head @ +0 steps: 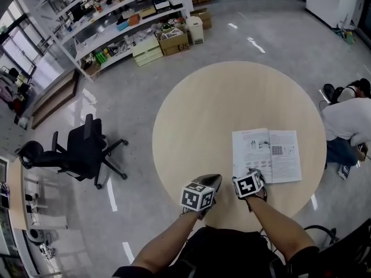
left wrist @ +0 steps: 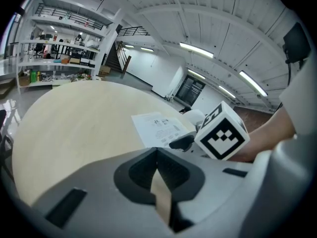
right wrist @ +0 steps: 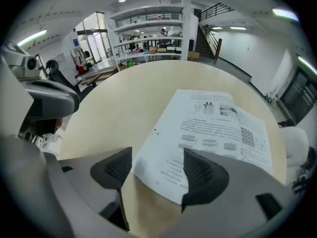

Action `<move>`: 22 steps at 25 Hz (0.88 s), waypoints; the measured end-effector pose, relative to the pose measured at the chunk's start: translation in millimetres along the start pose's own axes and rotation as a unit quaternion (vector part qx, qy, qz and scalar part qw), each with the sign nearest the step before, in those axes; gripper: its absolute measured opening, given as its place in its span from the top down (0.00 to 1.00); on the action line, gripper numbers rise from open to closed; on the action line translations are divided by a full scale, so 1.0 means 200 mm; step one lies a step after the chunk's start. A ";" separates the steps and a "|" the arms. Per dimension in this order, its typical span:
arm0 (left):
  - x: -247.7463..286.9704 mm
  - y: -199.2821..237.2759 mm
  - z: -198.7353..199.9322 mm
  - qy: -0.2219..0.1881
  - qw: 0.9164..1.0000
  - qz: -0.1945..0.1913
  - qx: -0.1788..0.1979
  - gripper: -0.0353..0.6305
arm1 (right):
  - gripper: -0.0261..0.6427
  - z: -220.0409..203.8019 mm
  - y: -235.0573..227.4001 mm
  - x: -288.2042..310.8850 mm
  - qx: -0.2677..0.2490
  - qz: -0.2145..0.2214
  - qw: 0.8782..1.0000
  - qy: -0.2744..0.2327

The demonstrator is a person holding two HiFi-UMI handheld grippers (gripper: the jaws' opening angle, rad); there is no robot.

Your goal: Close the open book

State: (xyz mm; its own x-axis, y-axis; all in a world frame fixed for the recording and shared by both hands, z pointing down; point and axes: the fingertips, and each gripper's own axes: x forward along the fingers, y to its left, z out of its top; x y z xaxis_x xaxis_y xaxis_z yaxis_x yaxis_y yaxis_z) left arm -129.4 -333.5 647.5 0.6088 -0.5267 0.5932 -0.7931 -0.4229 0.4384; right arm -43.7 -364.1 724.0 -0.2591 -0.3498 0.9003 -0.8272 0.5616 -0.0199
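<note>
Basically nothing done yet: book (head: 266, 155) lies wide open, both pages flat on the table (head: 174, 114), on its right part & close to the near edge. No page lifted, no curl at the spine that I can see.

Right gripper (head: 254, 174) is at the book's near-left corner. In the right gripper view its jaws (right wrist: 156, 165) stand wide apart w/ that corner of the left page (right wrist: 218, 128) between them, pointing steeply down. Pads don't press on the paper, so it has hold of nothing. Can't tell if the lower jaw is under the page edge or just over it.

Left gripper (head: 210, 181) hangs just left of the right one, over the table's near edge, off the book. In its own view the jaws (left wrist: 157, 152) are together, nothing gripped; book (left wrist: 158, 128) shows further out, beside the right gripper's marker cube.

Progress, my read: approach done, grab not made. Left to do:
- pinch or hook the left page/cover at that corner
- swing it up & over the spine onto the right half
- let go, press flat if it springs back

Risk: thin page, so jaws may catch one sheet only, or crease it.
</note>
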 end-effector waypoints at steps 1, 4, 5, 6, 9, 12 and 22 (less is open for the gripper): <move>-0.01 0.01 0.00 0.000 1.000 0.001 -0.002 0.96 | 0.50 0.01 0.01 0.01 0.014 0.001 1.000 0.000; -0.02 0.05 -0.03 0.005 1.000 0.004 -0.007 0.96 | 0.48 0.01 0.01 0.07 0.034 -0.007 0.999 0.013; -0.02 0.06 -0.04 0.007 1.000 0.003 -0.009 0.96 | 0.48 0.00 0.01 0.10 0.031 -0.011 0.999 0.021; -0.02 0.08 -0.04 0.007 1.000 0.003 -0.011 0.96 | 0.48 -0.01 0.01 0.11 0.027 -0.015 0.999 0.028; -0.03 0.11 -0.05 0.005 1.000 0.000 -0.017 0.96 | 0.48 -0.01 0.00 0.13 0.029 -0.015 0.999 0.031; -0.02 0.14 -0.05 0.007 1.000 -0.003 -0.021 0.96 | 0.48 -0.01 0.00 0.13 0.035 -0.012 0.999 0.028; 0.00 0.10 -0.01 0.009 1.000 -0.027 -0.009 0.96 | 0.63 -0.03 -0.04 0.11 0.064 -0.015 0.997 0.035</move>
State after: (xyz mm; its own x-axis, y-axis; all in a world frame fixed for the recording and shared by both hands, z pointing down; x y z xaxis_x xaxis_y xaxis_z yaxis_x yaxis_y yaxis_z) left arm -145.2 -340.7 658.0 0.6499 -0.4899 0.5811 -0.7598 -0.4368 0.4815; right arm -39.1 -371.9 745.8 -0.2015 -0.3104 0.9290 -0.8919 0.4502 -0.0430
